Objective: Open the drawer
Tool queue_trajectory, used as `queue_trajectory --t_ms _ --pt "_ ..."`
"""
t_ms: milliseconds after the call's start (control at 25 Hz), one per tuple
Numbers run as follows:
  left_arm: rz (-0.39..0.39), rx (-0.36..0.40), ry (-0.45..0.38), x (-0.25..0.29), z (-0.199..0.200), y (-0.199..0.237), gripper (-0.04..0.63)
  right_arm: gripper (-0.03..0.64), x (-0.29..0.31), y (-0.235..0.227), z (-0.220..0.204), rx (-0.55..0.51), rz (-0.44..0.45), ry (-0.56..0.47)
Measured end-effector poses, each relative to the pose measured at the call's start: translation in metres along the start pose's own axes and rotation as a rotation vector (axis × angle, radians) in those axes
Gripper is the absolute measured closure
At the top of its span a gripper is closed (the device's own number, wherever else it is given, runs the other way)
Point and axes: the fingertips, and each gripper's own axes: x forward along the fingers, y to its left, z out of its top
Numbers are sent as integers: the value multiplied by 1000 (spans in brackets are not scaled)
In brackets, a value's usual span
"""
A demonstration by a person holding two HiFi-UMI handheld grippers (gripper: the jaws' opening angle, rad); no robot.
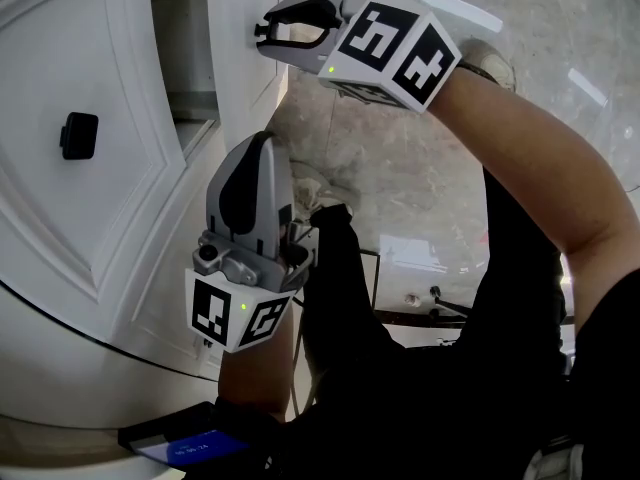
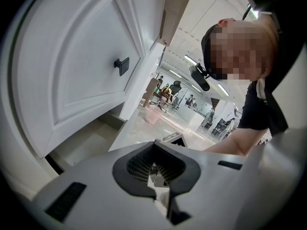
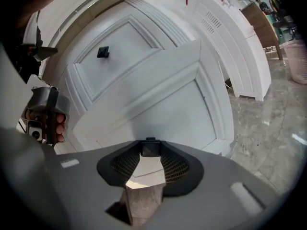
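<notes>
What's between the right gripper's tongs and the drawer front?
A black knob on the drawer front, pinched by the right gripper; nothing else. The right gripper view shows it.

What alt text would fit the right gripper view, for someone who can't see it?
The right gripper grips the black knob of a white drawer that is pulled partly out. Above it sits a second drawer with an upper knob, and marble floor shows at right.
</notes>
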Motion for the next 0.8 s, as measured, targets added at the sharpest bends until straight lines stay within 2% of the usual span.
queue_trajectory --t_ms 640,800 --pt "-58 -2 -2 -8 9 -27 604 485 -36 0 -17 10 -27 18" --pt "-46 10 -7 -17 9 -28 604 485 -42 -1 -20 11 -30 16"
